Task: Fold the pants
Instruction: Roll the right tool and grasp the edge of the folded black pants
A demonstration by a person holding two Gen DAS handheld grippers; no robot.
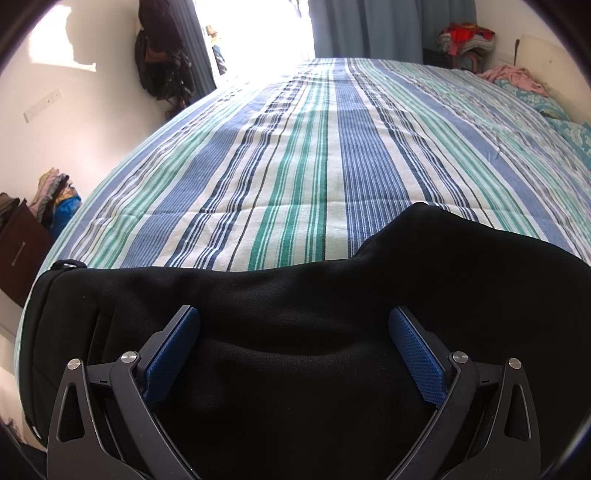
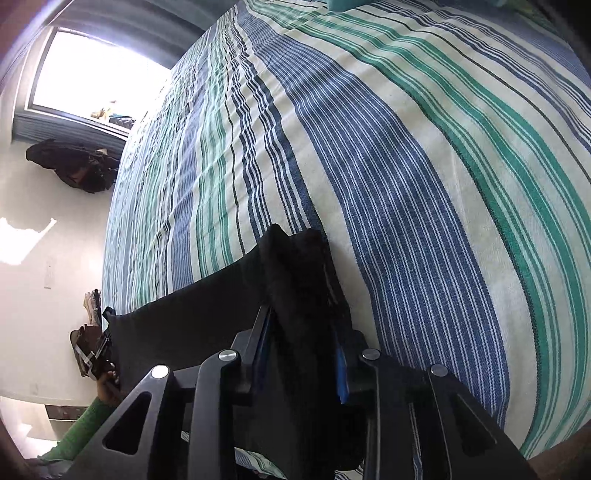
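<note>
Black pants [image 1: 295, 302] lie across the near edge of a striped bed [image 1: 303, 155]. My left gripper [image 1: 294, 321] is open, its blue pads [image 1: 170, 354] spread wide just above the pants, holding nothing. In the right wrist view my right gripper [image 2: 301, 332] is shut on a bunched fold of the black pants [image 2: 299, 273], which stands up between its fingers above the bedsheet [image 2: 406, 166]. The rest of the pants [image 2: 184, 321] stretches away to the left. The left gripper [image 2: 98, 354] shows small at the far end of the pants.
A pink garment [image 1: 513, 75] and teal pillows [image 1: 569, 129] lie at the far right of the bed. Clothes hang on the wall [image 1: 162, 55] by a bright window [image 1: 255, 33]. A brown cabinet [image 1: 18, 243] and a clothes pile [image 1: 55, 195] stand left of the bed.
</note>
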